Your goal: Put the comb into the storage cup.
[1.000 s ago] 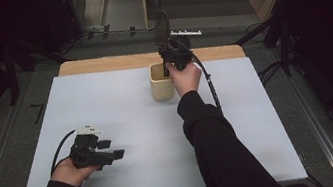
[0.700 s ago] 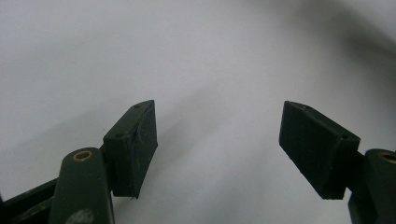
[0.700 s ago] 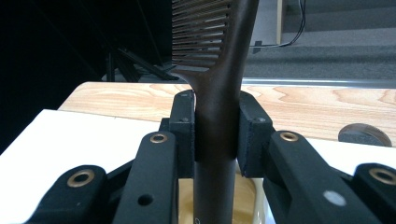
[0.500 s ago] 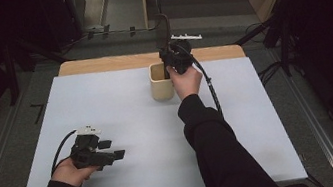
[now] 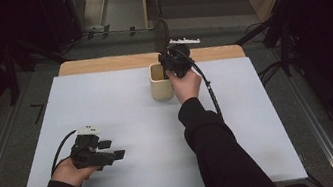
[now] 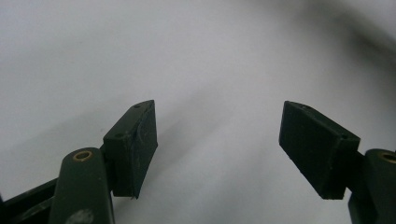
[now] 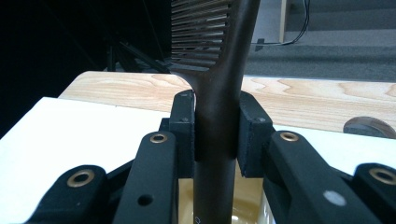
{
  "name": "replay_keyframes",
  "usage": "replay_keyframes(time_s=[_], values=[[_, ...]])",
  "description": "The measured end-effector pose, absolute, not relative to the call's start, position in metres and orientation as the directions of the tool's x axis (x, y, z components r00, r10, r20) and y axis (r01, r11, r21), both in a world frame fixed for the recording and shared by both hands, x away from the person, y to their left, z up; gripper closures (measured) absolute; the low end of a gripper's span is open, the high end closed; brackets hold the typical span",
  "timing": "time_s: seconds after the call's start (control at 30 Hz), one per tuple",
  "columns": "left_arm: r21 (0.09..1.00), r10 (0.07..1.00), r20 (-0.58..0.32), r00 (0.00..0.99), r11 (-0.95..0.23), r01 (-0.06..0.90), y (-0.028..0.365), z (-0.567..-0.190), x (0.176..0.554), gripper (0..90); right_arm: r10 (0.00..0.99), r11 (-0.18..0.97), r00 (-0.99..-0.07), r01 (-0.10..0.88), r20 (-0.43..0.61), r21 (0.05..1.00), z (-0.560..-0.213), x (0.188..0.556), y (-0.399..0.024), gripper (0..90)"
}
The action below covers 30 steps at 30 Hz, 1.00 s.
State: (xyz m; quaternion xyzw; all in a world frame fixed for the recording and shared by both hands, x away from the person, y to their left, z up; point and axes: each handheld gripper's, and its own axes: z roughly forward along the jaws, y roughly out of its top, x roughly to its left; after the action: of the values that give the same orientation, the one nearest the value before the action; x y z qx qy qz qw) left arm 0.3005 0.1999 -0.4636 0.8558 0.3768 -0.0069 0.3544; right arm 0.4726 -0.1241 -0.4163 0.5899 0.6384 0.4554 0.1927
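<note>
Right gripper (image 7: 217, 135) clamps comb (image 7: 219, 70) over cup (image 5: 160, 81) near desk's far edge; we fear tipping the cup. Left gripper (image 6: 217, 144) wide, empty.

You have two tongs in play: the left tongs (image 5: 112, 150) sit at the lower left of the high view, the right tongs (image 5: 170, 65) at upper centre. Each has two black pads, so four in all; one of the left pair (image 6: 137, 140) shows on the left of its own view, one of the right pair (image 7: 250, 135) right of centre there. You have one comb (image 7: 219, 93), dark, upright in the middle of the right gripper view. One cream cup (image 5: 160, 83) stands just above centre on one bench (image 5: 105, 103), which has one white sheet over it.
</note>
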Motion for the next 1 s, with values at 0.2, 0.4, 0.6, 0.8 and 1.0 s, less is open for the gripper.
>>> replay_keyframes(time_s=[0.2, 0.4, 0.6, 0.8, 1.0], values=[[0.600, 0.641, -0.279, 0.715, -0.465, 0.651, 0.1998, -0.4637, 0.3003, 28.6, 0.931, -0.091, -0.238, 0.583, 0.277, 0.807, -0.4196, 0.4708, -0.1226, 70.0], [0.600, 0.641, -0.277, 0.716, -0.467, 0.650, 0.1996, -0.4639, 0.3003, 28.7, 0.930, -0.077, -0.251, 0.582, 0.268, 0.809, -0.4198, 0.4687, -0.1200, 70.0], [0.597, 0.639, -0.277, 0.718, -0.471, 0.650, 0.1989, -0.4644, 0.3003, 28.6, 0.928, -0.074, -0.257, 0.583, 0.270, 0.809, -0.4205, 0.4656, -0.1209, 69.9], [0.592, 0.638, -0.274, 0.720, -0.478, 0.649, 0.1986, -0.4648, 0.3002, 28.6, 0.934, -0.052, -0.260, 0.580, 0.245, 0.813, -0.4237, 0.4646, -0.1220, 69.9], [0.590, 0.639, -0.274, 0.718, -0.478, 0.650, 0.1986, -0.4654, 0.3004, 28.6, 0.933, -0.047, -0.264, 0.584, 0.245, 0.810, -0.4265, 0.4636, -0.1227, 69.8]])
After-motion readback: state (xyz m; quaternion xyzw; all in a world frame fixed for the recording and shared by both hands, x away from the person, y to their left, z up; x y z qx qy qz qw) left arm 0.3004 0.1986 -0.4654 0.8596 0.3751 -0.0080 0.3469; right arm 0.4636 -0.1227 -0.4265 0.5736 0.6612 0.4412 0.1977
